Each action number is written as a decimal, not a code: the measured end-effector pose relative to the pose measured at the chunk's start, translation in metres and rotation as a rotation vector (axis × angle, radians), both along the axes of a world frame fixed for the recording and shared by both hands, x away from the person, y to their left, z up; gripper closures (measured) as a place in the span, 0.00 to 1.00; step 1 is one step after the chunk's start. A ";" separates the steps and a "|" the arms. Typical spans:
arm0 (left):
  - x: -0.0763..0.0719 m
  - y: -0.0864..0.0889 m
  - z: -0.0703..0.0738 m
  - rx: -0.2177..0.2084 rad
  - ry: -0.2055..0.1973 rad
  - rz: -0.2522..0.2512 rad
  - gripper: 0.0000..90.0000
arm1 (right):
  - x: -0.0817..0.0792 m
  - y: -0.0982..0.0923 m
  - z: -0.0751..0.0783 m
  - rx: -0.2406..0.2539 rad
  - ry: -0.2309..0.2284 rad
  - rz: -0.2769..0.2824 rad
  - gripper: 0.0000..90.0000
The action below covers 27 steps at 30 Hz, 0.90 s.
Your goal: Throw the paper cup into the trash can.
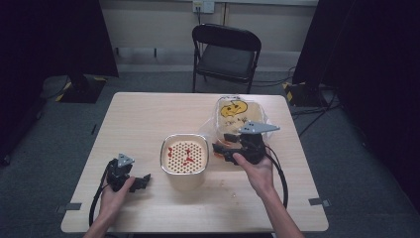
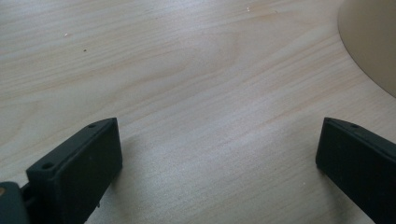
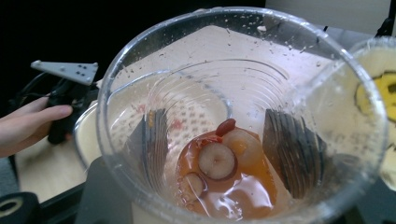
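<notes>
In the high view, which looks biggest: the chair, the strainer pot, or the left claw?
1. Chair, though it stands farther back.
2. Strainer pot.
3. Left claw, clearly the smallest.

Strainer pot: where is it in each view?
High view: strainer pot at table centre, between the hands.
Left gripper view: its cream wall at the upper right corner.
Right gripper view: seen through the clear cup, left of centre.
Shared landmark: wooden table.
</notes>
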<state>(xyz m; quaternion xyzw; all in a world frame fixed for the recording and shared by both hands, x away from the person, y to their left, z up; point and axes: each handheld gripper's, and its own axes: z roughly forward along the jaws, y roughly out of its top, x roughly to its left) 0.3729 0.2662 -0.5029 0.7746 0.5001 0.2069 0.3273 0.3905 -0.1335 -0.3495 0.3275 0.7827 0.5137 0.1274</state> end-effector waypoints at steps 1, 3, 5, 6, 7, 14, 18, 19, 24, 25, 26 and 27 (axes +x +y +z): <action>0.000 0.000 0.000 0.000 0.001 -0.001 0.00 | 0.003 0.003 0.002 -0.006 -0.006 -0.005 0.45; 0.000 0.000 0.000 0.000 0.000 0.000 0.00 | 0.009 0.008 0.005 0.017 -0.021 -0.003 0.46; 0.000 0.000 0.000 0.000 0.001 -0.001 0.00 | 0.015 0.013 0.009 0.025 -0.045 -0.010 0.46; 0.000 0.000 0.000 0.000 0.001 -0.001 0.00 | 0.017 0.015 0.010 0.027 -0.052 -0.013 0.46; 0.000 0.000 0.000 0.000 0.001 -0.001 0.00 | 0.019 0.017 0.011 0.037 -0.066 -0.009 0.46; 0.000 0.000 0.000 -0.003 0.000 0.001 0.00 | 0.036 0.028 0.014 0.043 -0.144 -0.060 0.46; 0.000 0.000 0.000 -0.002 0.000 0.001 0.00 | 0.045 0.033 0.012 0.036 -0.181 -0.091 0.46; 0.000 0.000 0.000 -0.002 0.000 0.001 0.00 | 0.047 0.035 0.011 0.022 -0.198 -0.099 0.46; 0.000 0.000 0.000 -0.003 0.001 0.001 0.00 | 0.052 0.043 0.007 -0.020 -0.265 -0.125 0.47; 0.000 0.000 0.000 -0.002 0.000 0.002 0.00 | 0.053 0.044 0.009 -0.038 -0.287 -0.125 0.48; 0.000 0.000 0.000 -0.003 0.001 0.001 0.00 | 0.053 0.046 0.011 -0.060 -0.308 -0.130 0.48; 0.000 0.000 0.000 -0.003 0.001 0.001 0.00 | 0.053 0.048 0.013 -0.082 -0.326 -0.134 0.48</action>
